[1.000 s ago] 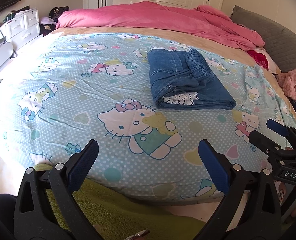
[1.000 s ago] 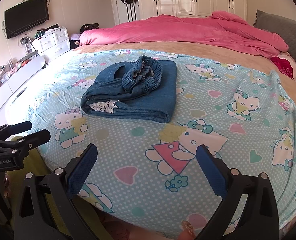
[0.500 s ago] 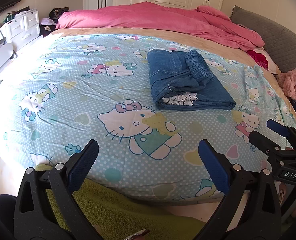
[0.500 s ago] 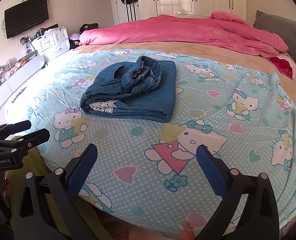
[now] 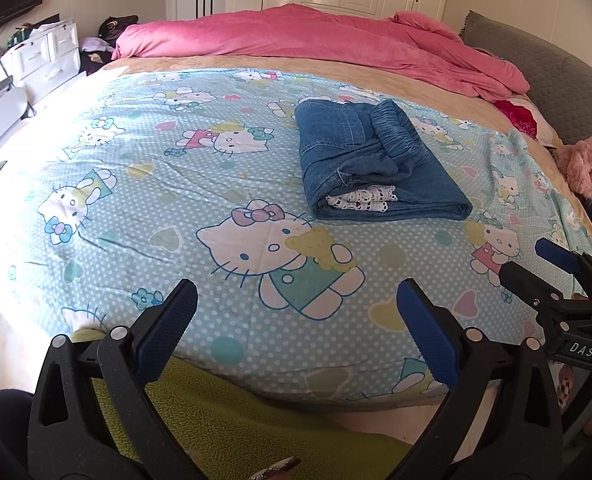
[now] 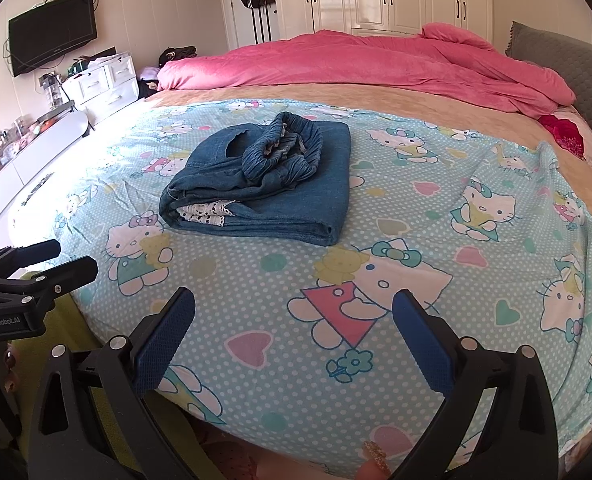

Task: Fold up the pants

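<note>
From one second ago to now I see nothing move: the pants (image 5: 376, 164) sit in the same folded bundle on the cartoon sheet (image 5: 215, 184), toward the middle of the bed and a little to its far side, well apart from both tools. A strip of white lace (image 6: 205, 212) shows at the near open end of the bundle, and the elastic waistband (image 6: 283, 152) lies bunched on top. My left gripper (image 5: 296, 328) hangs over the near edge of the bed with its jaws spread and nothing between them; my right gripper (image 6: 293, 338) is the same, spread wide and empty, also at the near edge. With both tools held back and the bundle lying untouched, I judge the folding finished, or at most wanting a tidy of that waistband. The pink duvet (image 6: 376, 64) lies heaped along the far edge
</note>
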`<move>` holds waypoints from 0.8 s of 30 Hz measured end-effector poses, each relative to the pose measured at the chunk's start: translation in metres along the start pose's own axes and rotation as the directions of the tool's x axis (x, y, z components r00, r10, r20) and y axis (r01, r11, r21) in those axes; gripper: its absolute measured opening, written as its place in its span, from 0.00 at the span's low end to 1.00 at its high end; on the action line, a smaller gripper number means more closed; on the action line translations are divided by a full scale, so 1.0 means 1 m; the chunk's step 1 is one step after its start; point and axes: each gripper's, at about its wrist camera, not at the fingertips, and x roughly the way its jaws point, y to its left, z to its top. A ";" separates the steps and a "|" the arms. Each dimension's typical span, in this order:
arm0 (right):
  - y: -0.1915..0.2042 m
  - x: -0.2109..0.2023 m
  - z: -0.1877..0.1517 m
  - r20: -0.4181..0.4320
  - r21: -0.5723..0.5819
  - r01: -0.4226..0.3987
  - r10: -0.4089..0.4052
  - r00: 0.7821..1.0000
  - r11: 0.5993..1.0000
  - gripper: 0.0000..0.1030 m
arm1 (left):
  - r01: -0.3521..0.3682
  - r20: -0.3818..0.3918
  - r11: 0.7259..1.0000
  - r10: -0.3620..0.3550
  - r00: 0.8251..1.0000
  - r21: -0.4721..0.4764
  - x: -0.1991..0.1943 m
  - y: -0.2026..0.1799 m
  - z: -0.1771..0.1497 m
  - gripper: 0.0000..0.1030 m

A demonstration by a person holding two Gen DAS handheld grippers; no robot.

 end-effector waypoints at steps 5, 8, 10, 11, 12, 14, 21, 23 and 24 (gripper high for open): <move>0.000 -0.001 0.000 -0.002 -0.003 0.004 -0.004 1.000 1.000 0.96 | -0.001 0.001 1.000 0.001 1.000 -0.001 0.000 0.000 0.000 0.91; 0.002 -0.002 0.000 -0.002 -0.005 0.003 -0.003 1.000 1.000 0.96 | -0.001 0.001 1.000 0.001 1.000 0.000 0.000 0.001 0.000 0.91; 0.002 -0.001 0.001 -0.004 -0.007 0.002 -0.002 1.000 1.000 0.96 | -0.001 -0.001 1.000 0.001 1.000 -0.001 0.000 0.001 0.001 0.91; 0.002 -0.001 0.001 -0.005 -0.007 0.002 -0.002 1.000 1.000 0.96 | -0.001 -0.002 1.000 0.001 1.000 0.000 0.000 0.001 0.000 0.91; 0.002 -0.001 0.001 -0.003 -0.007 0.003 -0.003 1.000 1.000 0.96 | -0.001 -0.003 1.000 0.001 1.000 0.000 0.001 0.002 0.001 0.91; 0.002 -0.001 0.001 -0.001 -0.005 0.004 -0.004 1.000 1.000 0.96 | 0.000 -0.004 1.000 0.000 1.000 0.002 0.001 0.002 0.000 0.91; 0.001 -0.002 0.002 -0.001 -0.003 0.010 -0.010 1.000 1.000 0.96 | -0.003 -0.010 1.000 0.003 1.000 0.001 0.002 0.004 0.000 0.91; 0.000 -0.002 0.003 0.001 -0.002 0.010 -0.010 1.000 1.000 0.96 | -0.004 -0.010 1.000 0.004 1.000 0.000 0.002 0.004 0.000 0.91; 0.001 -0.002 0.003 0.001 -0.003 0.010 -0.010 1.000 1.000 0.96 | -0.003 -0.010 1.000 0.003 1.000 -0.001 0.002 0.004 0.000 0.91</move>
